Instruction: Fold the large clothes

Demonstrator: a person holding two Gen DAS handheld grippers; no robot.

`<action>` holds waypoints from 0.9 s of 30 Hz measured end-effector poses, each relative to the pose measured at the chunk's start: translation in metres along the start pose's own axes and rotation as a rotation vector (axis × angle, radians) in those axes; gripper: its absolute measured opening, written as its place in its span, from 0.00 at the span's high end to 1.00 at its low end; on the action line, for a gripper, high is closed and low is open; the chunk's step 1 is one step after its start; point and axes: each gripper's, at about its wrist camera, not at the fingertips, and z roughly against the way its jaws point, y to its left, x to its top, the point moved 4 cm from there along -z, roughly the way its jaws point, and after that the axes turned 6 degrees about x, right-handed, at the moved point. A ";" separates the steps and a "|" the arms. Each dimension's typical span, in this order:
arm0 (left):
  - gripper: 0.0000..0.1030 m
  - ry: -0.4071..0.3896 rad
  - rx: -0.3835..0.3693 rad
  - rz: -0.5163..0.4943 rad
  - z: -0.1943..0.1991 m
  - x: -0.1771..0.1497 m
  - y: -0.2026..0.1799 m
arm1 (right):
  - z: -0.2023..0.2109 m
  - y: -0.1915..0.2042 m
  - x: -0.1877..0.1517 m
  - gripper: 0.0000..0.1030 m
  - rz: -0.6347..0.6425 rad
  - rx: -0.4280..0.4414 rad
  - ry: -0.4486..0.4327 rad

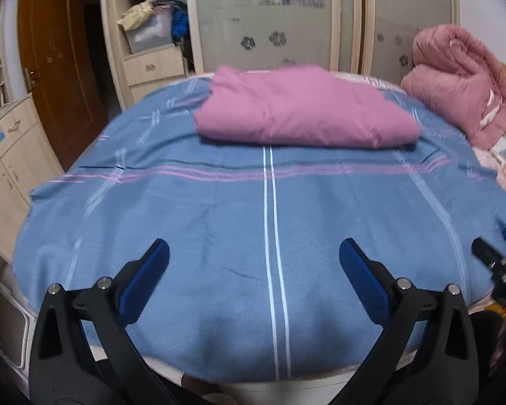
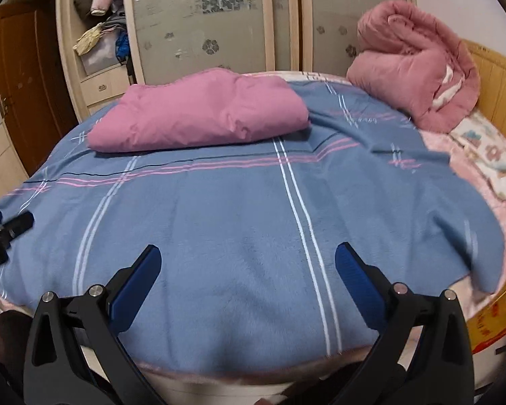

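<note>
Overhead, the left gripper (image 1: 253, 253) and right gripper (image 2: 248, 258) hung with jaws wide, holding nothing, above the blue blanket (image 1: 219, 219) spread flat across the bed. A clean fold probably called for pinching both near corners evenly and carrying them far, toward the folded pink quilt (image 1: 300, 111).

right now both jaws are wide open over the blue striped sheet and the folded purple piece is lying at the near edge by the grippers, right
Not quite. The folded purple piece lies at the far side of the blue striped sheet, toward the wardrobe, not at the near edge. The left wrist view shows this. The rest holds: the left gripper and right gripper have jaws wide open over the sheet.
</note>
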 end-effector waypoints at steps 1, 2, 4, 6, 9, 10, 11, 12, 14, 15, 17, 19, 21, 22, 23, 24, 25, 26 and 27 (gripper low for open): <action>0.02 -0.007 -0.006 0.010 0.013 0.005 0.003 | 0.009 0.005 0.002 0.01 0.008 0.008 -0.009; 0.02 -0.013 -0.009 0.015 0.020 0.010 0.004 | 0.017 0.009 0.008 0.01 0.014 0.013 -0.025; 0.02 -0.043 -0.030 0.021 0.046 0.021 0.006 | 0.042 0.019 0.018 0.01 0.037 0.005 -0.072; 0.02 -0.083 -0.032 0.020 0.068 0.029 0.005 | 0.062 0.026 0.030 0.01 0.045 0.009 -0.110; 0.02 -0.120 -0.030 0.017 0.096 0.039 0.004 | 0.085 0.034 0.045 0.01 0.039 -0.005 -0.116; 0.02 -0.113 -0.035 0.018 0.101 0.042 0.003 | 0.092 0.037 0.050 0.01 0.034 0.012 -0.116; 0.02 -0.103 -0.041 0.021 0.105 0.043 0.002 | 0.096 0.038 0.052 0.01 0.032 0.020 -0.122; 0.02 -0.096 -0.050 0.022 0.109 0.044 0.000 | 0.100 0.040 0.055 0.01 0.030 0.021 -0.133; 0.02 -0.106 -0.064 0.026 0.115 0.047 -0.002 | 0.110 0.044 0.061 0.01 0.035 0.019 -0.158; 0.02 -0.109 -0.061 0.024 0.118 0.046 -0.003 | 0.114 0.047 0.063 0.01 0.037 0.018 -0.166; 0.02 -0.114 -0.068 0.020 0.123 0.045 -0.005 | 0.117 0.050 0.065 0.01 0.041 0.022 -0.174; 0.02 -0.115 -0.068 0.021 0.123 0.045 -0.008 | 0.119 0.053 0.065 0.01 0.050 0.018 -0.174; 0.02 -0.113 -0.072 0.028 0.123 0.045 -0.006 | 0.121 0.056 0.064 0.01 0.054 0.016 -0.174; 0.02 -0.115 -0.072 0.034 0.123 0.045 -0.005 | 0.121 0.056 0.063 0.01 0.059 0.013 -0.172; 0.02 -0.116 -0.072 0.037 0.123 0.045 -0.003 | 0.122 0.057 0.063 0.01 0.061 0.012 -0.175; 0.02 -0.117 -0.073 0.038 0.123 0.045 -0.003 | 0.123 0.056 0.063 0.01 0.059 0.008 -0.182; 0.02 -0.117 -0.072 0.037 0.123 0.045 -0.003 | 0.124 0.056 0.064 0.01 0.057 0.005 -0.186; 0.02 -0.119 -0.071 0.036 0.124 0.045 -0.003 | 0.125 0.055 0.064 0.01 0.057 0.002 -0.190; 0.02 -0.121 -0.070 0.034 0.124 0.045 -0.003 | 0.126 0.055 0.065 0.01 0.056 0.001 -0.191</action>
